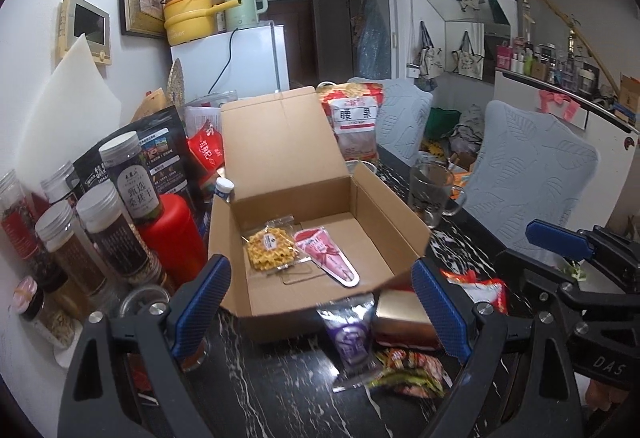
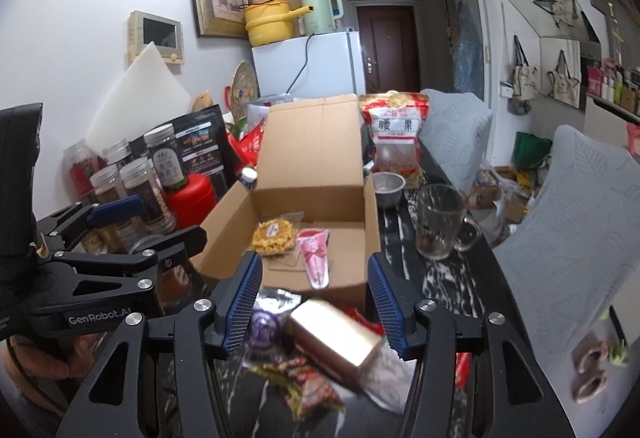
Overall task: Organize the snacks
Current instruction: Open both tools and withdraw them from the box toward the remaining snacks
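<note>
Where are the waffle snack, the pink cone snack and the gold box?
waffle snack [image 1: 269, 247], left wrist view, middle of the waffle.
pink cone snack [image 1: 325, 253], left wrist view, wide upper part.
gold box [image 2: 335, 341], right wrist view, top face.

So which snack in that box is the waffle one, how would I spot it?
Find the open cardboard box on the dark marble table. Two packets lie on its floor; the waffle snack is the left one: golden, gridded, in clear wrap, unlike the pink cone-shaped packet beside it.

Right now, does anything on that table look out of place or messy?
Yes. Only a waffle snack and a pink wedge packet lie inside the open cardboard box. The rest sit jumbled on the table before it: a purple packet, a gold box tilted across other wrappers. Nothing looks spilled or torn.
</note>
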A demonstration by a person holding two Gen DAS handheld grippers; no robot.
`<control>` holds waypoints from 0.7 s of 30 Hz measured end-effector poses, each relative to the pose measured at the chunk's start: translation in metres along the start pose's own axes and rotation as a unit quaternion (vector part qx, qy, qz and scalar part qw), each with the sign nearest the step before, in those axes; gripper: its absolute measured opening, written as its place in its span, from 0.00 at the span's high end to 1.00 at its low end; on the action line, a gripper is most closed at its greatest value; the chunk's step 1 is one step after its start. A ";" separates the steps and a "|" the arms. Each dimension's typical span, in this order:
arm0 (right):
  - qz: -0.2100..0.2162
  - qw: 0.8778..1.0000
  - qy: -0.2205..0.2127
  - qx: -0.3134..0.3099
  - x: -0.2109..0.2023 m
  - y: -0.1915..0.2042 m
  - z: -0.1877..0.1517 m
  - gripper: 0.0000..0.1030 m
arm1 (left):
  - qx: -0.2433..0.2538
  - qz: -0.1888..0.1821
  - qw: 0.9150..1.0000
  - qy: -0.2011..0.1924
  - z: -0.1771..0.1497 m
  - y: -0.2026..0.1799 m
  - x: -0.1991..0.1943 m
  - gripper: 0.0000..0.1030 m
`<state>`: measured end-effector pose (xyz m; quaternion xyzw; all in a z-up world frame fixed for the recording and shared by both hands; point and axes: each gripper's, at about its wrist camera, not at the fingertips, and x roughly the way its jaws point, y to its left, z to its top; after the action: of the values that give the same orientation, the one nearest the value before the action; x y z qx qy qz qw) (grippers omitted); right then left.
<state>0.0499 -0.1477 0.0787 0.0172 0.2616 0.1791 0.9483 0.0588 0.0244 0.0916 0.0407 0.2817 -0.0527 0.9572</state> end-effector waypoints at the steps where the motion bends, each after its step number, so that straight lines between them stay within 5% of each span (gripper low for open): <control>1: 0.001 1.000 0.001 0.001 -0.001 0.001 -0.002 0.46 | 0.000 -0.002 1.000 0.001 -0.002 -0.001 -0.002 0.10; 21: 0.019 0.998 0.048 0.039 0.008 0.007 -0.060 0.37 | -0.017 -0.035 0.998 0.049 -0.050 0.002 0.005 0.10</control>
<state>0.0240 -0.1424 0.0239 0.0509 0.3131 0.1876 0.9296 0.0360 0.0314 0.0472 0.0173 0.3301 -0.0797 0.9404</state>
